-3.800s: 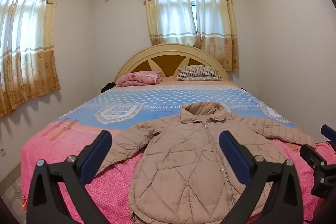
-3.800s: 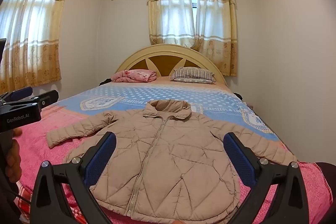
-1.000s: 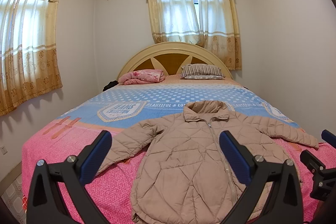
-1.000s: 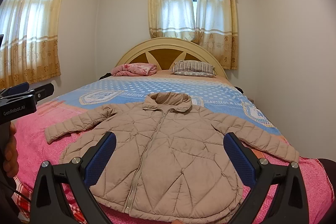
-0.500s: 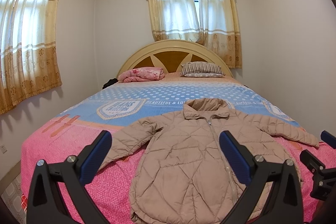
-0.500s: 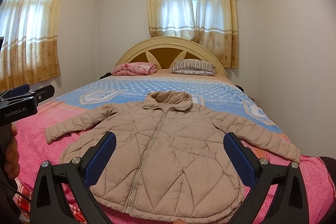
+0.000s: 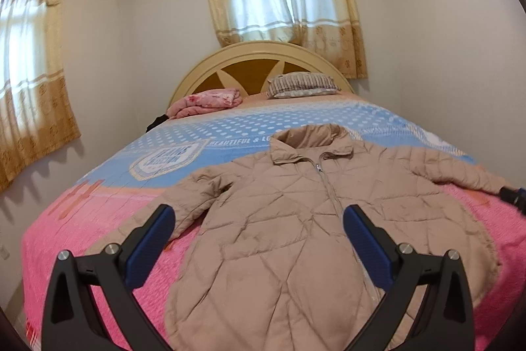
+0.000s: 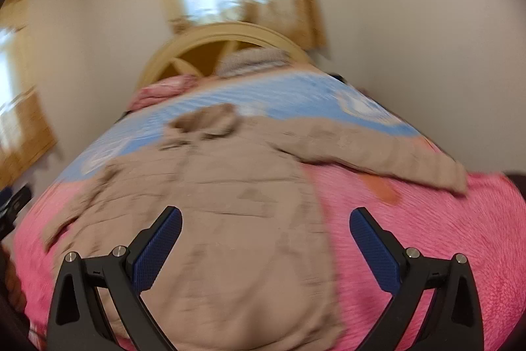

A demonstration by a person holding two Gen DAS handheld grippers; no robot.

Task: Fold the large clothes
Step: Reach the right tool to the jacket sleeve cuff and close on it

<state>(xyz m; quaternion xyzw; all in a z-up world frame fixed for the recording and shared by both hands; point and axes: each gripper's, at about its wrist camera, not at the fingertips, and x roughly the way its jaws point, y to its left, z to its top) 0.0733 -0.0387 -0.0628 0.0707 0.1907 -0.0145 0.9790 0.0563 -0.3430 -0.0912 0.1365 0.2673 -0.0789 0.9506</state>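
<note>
A beige quilted puffer jacket (image 7: 296, 219) lies flat and face up on the bed, zipped, collar toward the headboard, both sleeves spread out. My left gripper (image 7: 256, 239) is open and empty, held above the jacket's lower left part. My right gripper (image 8: 264, 239) is open and empty, over the jacket's lower right side and hem; that view is motion-blurred, and the jacket (image 8: 213, 203) fills its middle. The right sleeve (image 8: 378, 157) stretches toward the bed's right edge. The tip of the right gripper (image 7: 514, 196) shows at the left wrist view's right edge.
The bed has a pink and blue bedspread (image 7: 98, 219), a rounded wooden headboard (image 7: 256, 61), a striped pillow (image 7: 300, 84) and a folded pink blanket (image 7: 207, 102). White walls stand close on both sides. Curtained windows are behind and to the left.
Both grippers have moved forward and tilted down toward the jacket. The right gripper moved fast, toward the jacket's right side, blurring its view. The jacket has not moved.
</note>
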